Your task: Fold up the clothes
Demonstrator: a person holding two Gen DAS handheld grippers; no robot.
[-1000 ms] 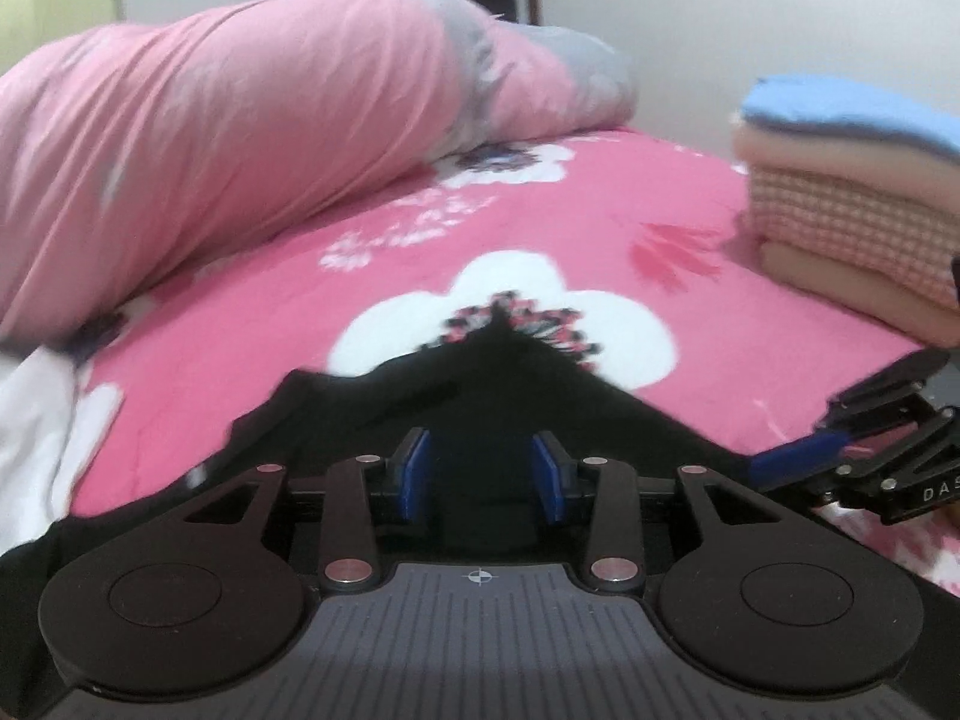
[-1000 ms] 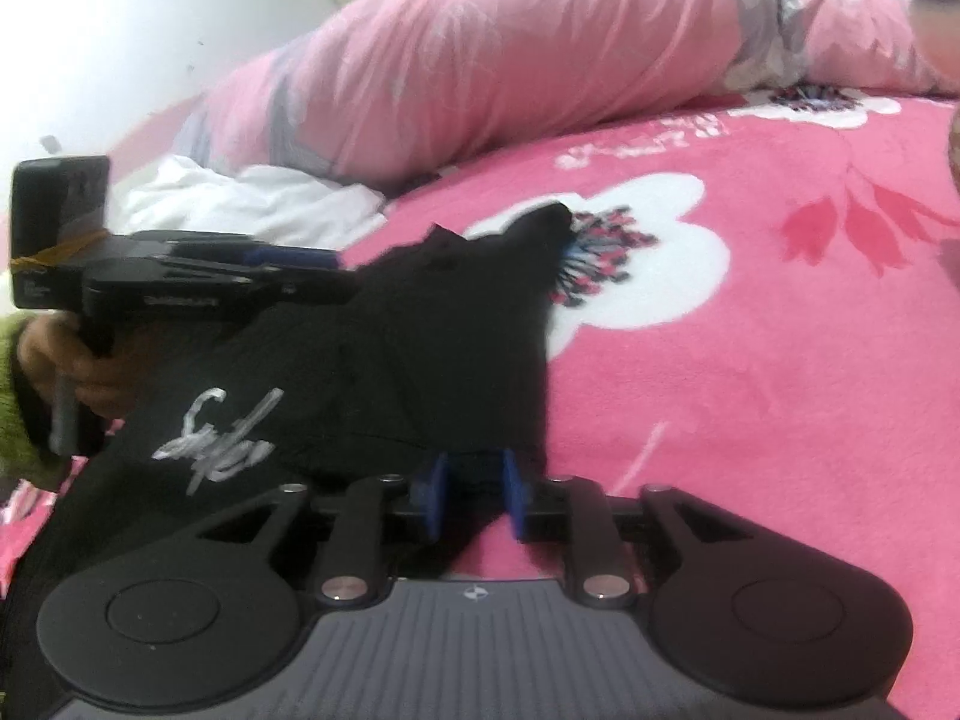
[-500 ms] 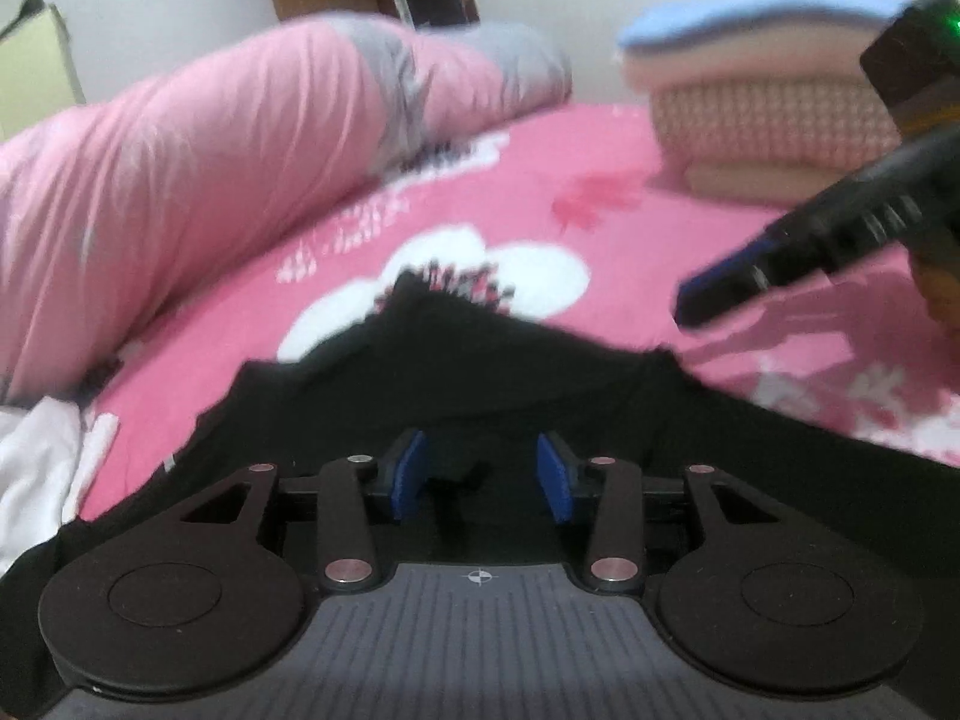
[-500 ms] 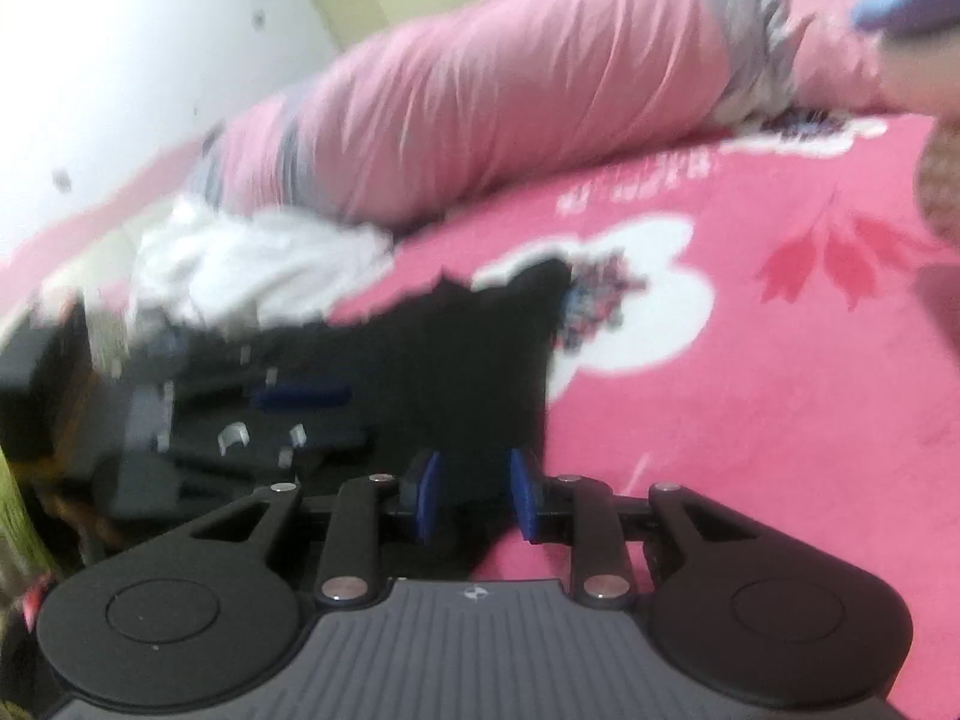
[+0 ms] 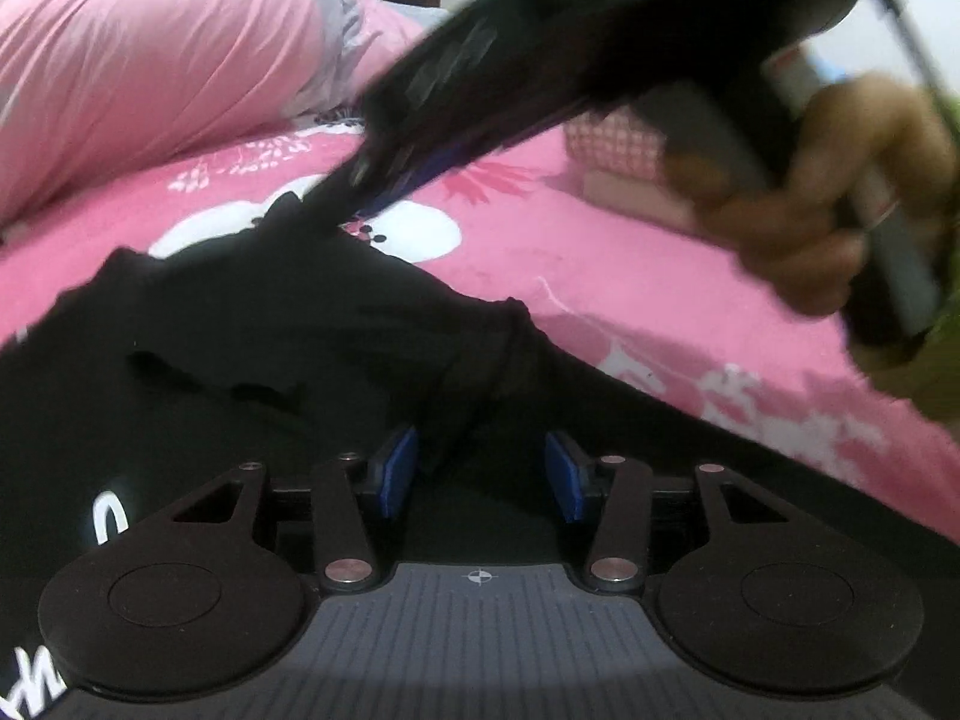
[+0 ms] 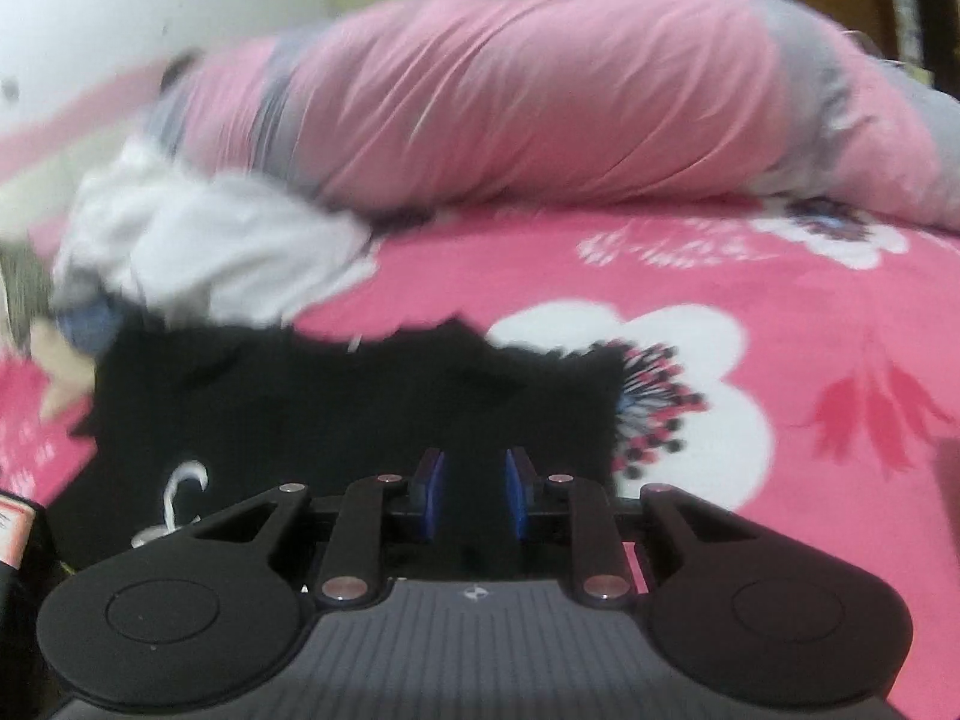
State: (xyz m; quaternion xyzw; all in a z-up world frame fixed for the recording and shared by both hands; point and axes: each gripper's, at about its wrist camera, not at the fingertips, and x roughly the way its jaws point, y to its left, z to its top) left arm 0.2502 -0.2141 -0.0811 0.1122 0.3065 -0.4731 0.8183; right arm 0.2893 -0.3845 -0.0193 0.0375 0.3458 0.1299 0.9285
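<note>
From the left wrist camera, the black garment (image 5: 312,360) lies spread on the pink flowered bed (image 5: 600,252), close under the left gripper (image 5: 480,474); its jaws have just been opening and stand apart, a raised ridge of the cloth running up between them without either blue pad visibly pressing it, so I take it as released; I judge this hand is letting the fabric settle after a fold, or reaching for a fresh edge. The right gripper (image 5: 384,180) crosses the top of the view on a slant, blurred, its tip over the far point of the garment; the person's hand (image 5: 804,198) grips its handle at the right; a green sleeve edge shows beside it. A checked folded pile (image 5: 606,144) is mostly hidden behind that gripper; the pink quilt roll (image 5: 150,78) lies along the back.

From the right wrist camera, the right gripper (image 6: 471,501) hovers over the near edge of the same garment (image 6: 336,408); its jaws have just been closing yet a gap remains, and against the black cloth I cannot tell whether they pinch anything. White lettering (image 6: 180,492) marks the fabric at the left; a white crumpled cloth (image 6: 210,252) sits beyond, smeared by motion, with something blue and a pale shape at its left edge that I cannot identify.
</note>
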